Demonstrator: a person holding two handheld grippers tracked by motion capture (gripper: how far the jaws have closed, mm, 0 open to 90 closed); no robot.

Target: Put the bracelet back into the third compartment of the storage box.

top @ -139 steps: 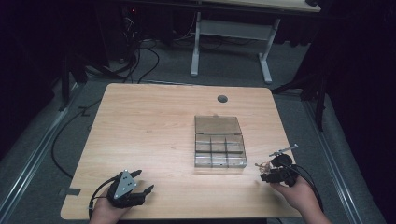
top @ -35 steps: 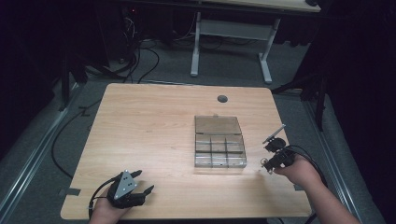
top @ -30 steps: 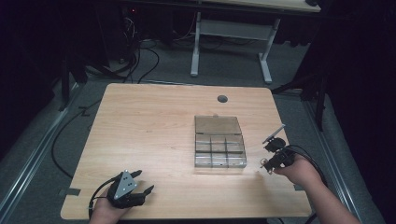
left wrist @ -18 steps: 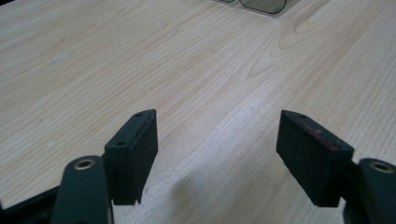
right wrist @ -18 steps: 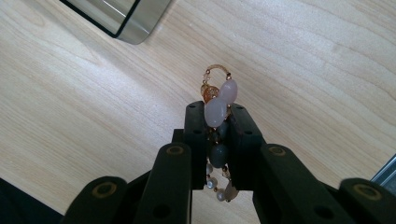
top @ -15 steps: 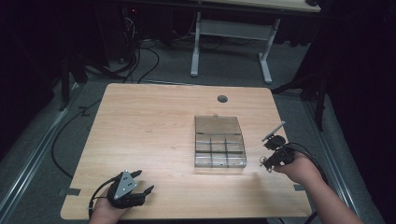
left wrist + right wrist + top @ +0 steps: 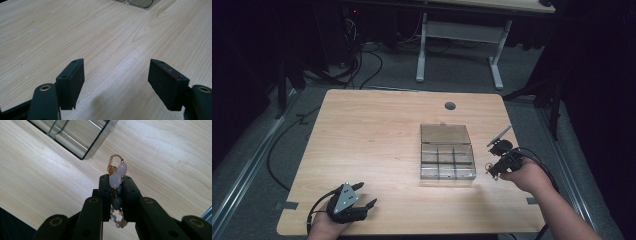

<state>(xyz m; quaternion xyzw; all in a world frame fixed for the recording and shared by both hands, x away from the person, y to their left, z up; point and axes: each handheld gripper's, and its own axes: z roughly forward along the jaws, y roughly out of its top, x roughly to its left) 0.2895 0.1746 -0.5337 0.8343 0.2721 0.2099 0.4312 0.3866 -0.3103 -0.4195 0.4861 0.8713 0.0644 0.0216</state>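
Note:
My right gripper [image 7: 115, 185] is shut on a beaded bracelet [image 7: 115, 178] of pink, grey and white beads with a gold clasp; it hangs above the table near a corner of the clear box [image 7: 75, 137]. In the high view the right gripper [image 7: 493, 165] is just right of the clear compartment box [image 7: 447, 157], whose lid lies open toward the back. My left gripper [image 7: 364, 197] rests at the table's near left corner. Its pads [image 7: 72, 80] stand wide apart over bare wood, and the left gripper [image 7: 117, 82] holds nothing.
The wooden table [image 7: 377, 130] has a round cable hole [image 7: 450, 105] near its back edge. Dark floor with cables and a second desk's white legs [image 7: 422, 50] lie beyond. The table's right edge is close to my right hand.
My right gripper, with the bracelet in it, has risen slightly and shifted a little toward the box. The left gripper has stayed where it was.

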